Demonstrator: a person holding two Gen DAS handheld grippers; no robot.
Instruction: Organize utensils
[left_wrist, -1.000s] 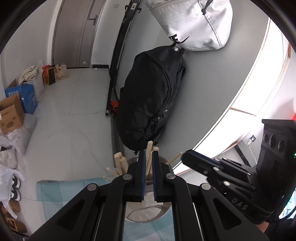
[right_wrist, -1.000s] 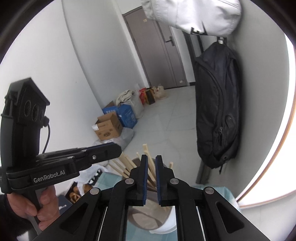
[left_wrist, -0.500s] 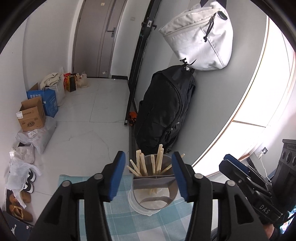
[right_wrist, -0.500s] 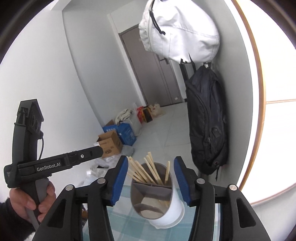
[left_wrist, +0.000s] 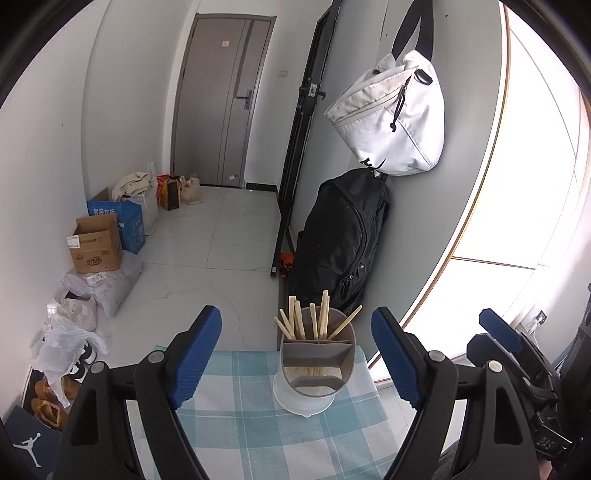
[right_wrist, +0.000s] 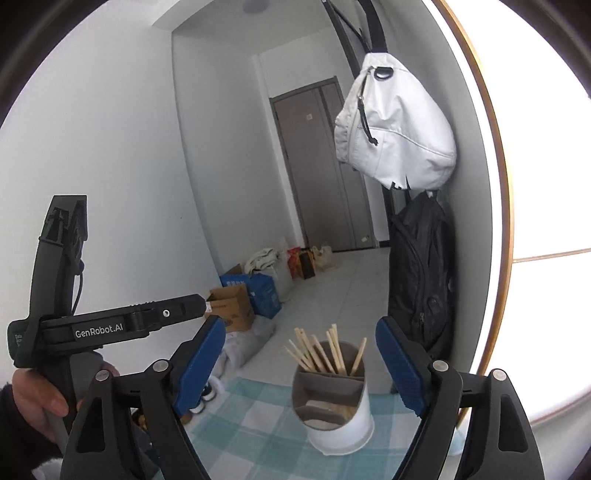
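Observation:
A white round utensil holder (left_wrist: 314, 387) with grey dividers stands on a blue checked tablecloth (left_wrist: 240, 424) near the table's far edge. Several wooden chopsticks (left_wrist: 314, 325) stand upright in its rear compartment. The holder also shows in the right wrist view (right_wrist: 334, 406) with the chopsticks (right_wrist: 325, 350). My left gripper (left_wrist: 295, 354) is wide open and empty, pulled back from the holder. My right gripper (right_wrist: 301, 363) is wide open and empty, also back from it. The right gripper shows at the right in the left wrist view (left_wrist: 517, 362); the left one at the left in the right wrist view (right_wrist: 110, 325).
A black backpack (left_wrist: 340, 240) leans on the grey wall behind the table, with a white bag (left_wrist: 395, 125) hanging above it. Cardboard boxes (left_wrist: 96, 243), plastic bags and shoes lie on the floor at the left. A bright window is at the right.
Both grippers were shut at the chopsticks above the holder; they have opened wide and drawn back, leaving the chopsticks standing in the holder.

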